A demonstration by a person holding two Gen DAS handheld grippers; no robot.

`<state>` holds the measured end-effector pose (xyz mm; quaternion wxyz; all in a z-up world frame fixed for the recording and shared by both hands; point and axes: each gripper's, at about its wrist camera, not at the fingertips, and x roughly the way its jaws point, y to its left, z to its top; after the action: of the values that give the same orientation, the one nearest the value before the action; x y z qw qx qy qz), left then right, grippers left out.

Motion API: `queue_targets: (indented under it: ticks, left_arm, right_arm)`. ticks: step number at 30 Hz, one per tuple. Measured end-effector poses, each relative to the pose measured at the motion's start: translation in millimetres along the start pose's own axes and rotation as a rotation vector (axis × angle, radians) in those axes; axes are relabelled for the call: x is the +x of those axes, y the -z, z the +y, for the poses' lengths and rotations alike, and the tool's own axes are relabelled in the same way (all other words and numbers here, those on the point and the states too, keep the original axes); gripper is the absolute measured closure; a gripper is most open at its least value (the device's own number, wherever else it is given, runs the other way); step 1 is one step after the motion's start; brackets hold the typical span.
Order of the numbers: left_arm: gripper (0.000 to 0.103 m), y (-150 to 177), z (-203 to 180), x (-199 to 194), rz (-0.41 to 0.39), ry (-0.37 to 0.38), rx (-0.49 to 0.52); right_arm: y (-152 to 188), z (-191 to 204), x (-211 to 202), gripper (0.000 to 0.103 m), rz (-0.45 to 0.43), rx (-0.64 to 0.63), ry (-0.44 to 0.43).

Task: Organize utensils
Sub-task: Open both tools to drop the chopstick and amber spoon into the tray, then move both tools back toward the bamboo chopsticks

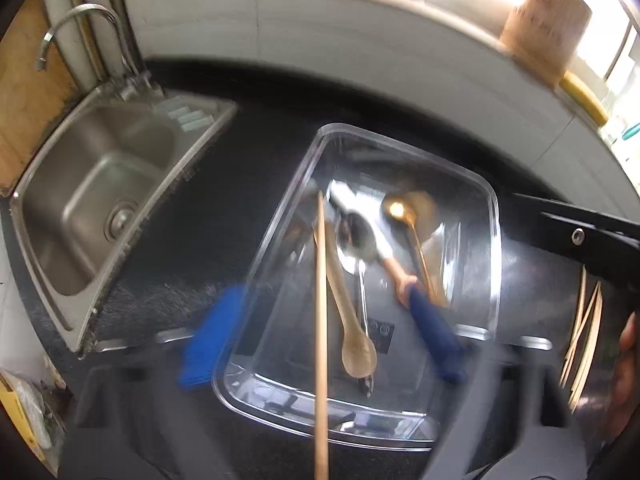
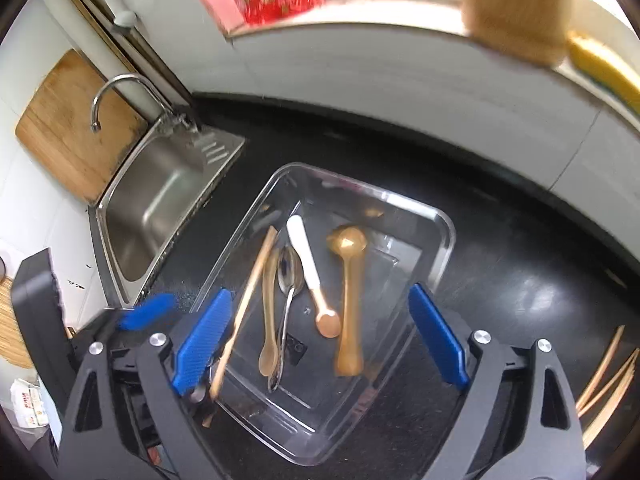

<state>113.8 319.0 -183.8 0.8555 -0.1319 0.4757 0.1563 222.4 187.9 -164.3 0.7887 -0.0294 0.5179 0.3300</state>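
Observation:
A clear plastic tray [image 1: 486, 248] [image 2: 442, 240] sits on the black counter. In it lie a wooden spoon [image 1: 356, 344] [image 2: 268, 320], a metal spoon [image 1: 356, 240] [image 2: 290, 272], a white-handled utensil [image 2: 306, 256] and a gold spoon [image 1: 400, 210] [image 2: 348, 300]. A wooden chopstick [image 1: 321, 320] [image 2: 250, 300] slants over the tray's left side, its near end by my left gripper [image 1: 324, 344], whose jaws stand wide apart. My right gripper [image 2: 320, 340] is open and empty above the tray's near half.
A steel sink [image 1: 100, 196] [image 2: 160, 208] with a faucet [image 1: 80, 28] lies left of the tray. More chopsticks [image 1: 584, 344] [image 2: 608, 380] lie on the counter at the right. A wooden board [image 2: 68, 128] leans behind the sink.

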Motion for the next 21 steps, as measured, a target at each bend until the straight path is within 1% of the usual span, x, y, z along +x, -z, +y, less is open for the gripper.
queue_targets:
  ticks: [1,6,12,15,19,21]
  left_arm:
    - [0.016,0.7,1.3,-8.8,-0.024,0.004,0.001]
    - [0.016,6.4,2.7,-39.2,-0.063,0.014,-0.002]
    - [0.016,20.5,-16.9,-73.6,-0.095,0.031,0.033]
    - [0.016,30.6,-40.8,-89.7,-0.108,0.065,0.067]
    - [0.016,45.0,-95.3,-105.9,-0.124,0.136,0.153]
    - [0.016,51.6,-122.0,-111.1,-0.125,0.172,0.192]
  right_arm:
    - [0.7,-2.7,-6.1,0.016,-0.008,0.008,0.000]
    - [15.6,-11.1,-42.4,0.016,-0.052,0.014,0.017]
    - [45.1,-21.6,-88.3,0.016,-0.100,0.030,0.040]
    - [69.3,-38.2,-122.3,0.016,-0.142,0.058,0.081]
    - [108.5,-69.8,-169.3,0.016,-0.200,0.093,0.166]
    - [133.3,-90.0,-194.0,0.016,-0.224,0.125,0.224]
